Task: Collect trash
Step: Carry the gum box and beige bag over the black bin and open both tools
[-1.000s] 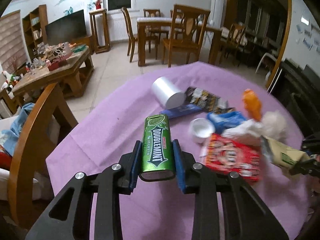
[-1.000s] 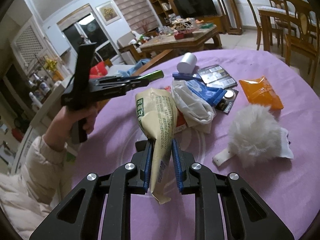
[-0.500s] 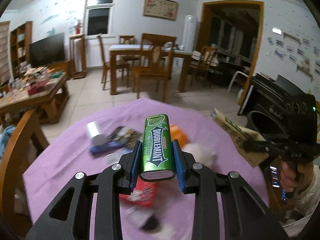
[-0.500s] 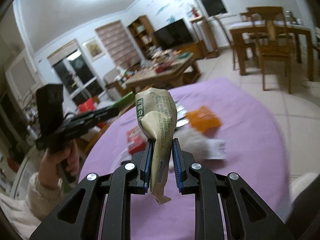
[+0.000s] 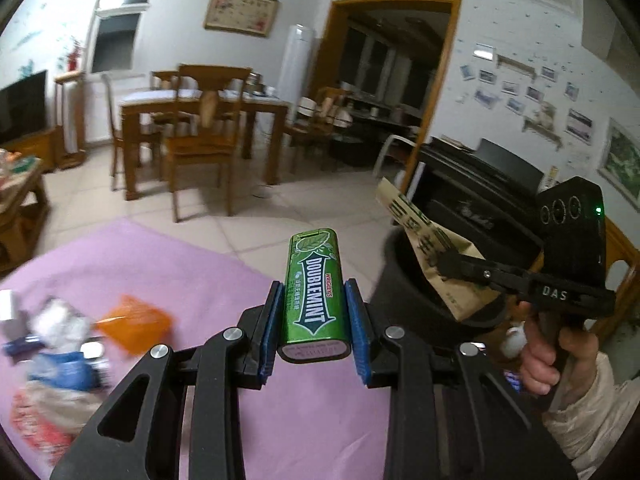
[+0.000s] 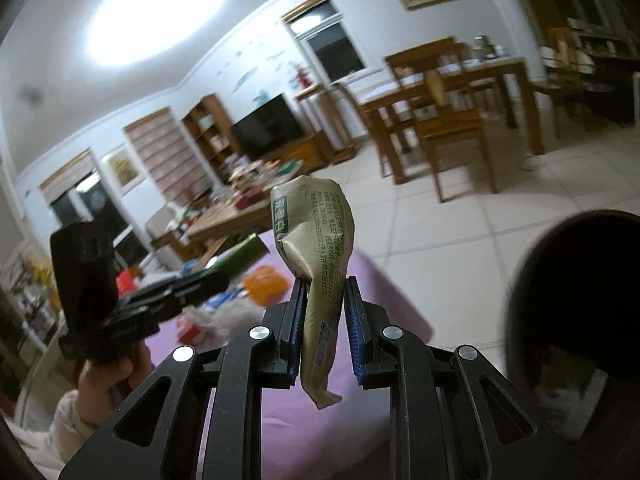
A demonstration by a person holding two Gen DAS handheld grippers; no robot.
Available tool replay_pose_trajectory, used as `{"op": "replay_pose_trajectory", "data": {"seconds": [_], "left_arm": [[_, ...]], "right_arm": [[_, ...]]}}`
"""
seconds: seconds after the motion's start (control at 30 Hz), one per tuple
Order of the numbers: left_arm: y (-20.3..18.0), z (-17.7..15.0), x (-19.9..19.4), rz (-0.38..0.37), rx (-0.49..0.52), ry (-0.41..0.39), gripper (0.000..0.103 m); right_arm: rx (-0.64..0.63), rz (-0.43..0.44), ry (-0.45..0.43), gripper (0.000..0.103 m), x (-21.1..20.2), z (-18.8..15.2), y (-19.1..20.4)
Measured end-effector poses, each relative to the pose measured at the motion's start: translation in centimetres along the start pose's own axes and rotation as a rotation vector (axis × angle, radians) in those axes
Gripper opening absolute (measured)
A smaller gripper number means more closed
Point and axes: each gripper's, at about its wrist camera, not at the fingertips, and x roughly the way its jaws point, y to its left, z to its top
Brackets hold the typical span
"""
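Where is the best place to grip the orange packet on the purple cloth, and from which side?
Grip the orange packet by its nearer edge, coming from above. It looks flat on the purple cloth, with bare cloth beside that edge; its other side touches blurred litter.

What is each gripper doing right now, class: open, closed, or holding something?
Left gripper: closed on the green gum pack.
Right gripper: closed on the crumpled tan wrapper.
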Motion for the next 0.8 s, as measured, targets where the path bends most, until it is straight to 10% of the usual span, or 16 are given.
{"op": "replay_pose_trajectory", "data": {"seconds": [0.4, 0.8], "left_arm": [[-8.8, 0.0, 9.4, -0.226, 0.055, 0.082, 0.030], [-12.7, -0.6, 14.1, -0.258, 0.088, 0.152, 0.030]], "right_arm": [[0.178, -0.181, -0.102, 0.020, -7.6, -2.0, -11.1], [0.290, -0.256, -0.150, 0.020, -10.3, -4.5, -17.4]]}}
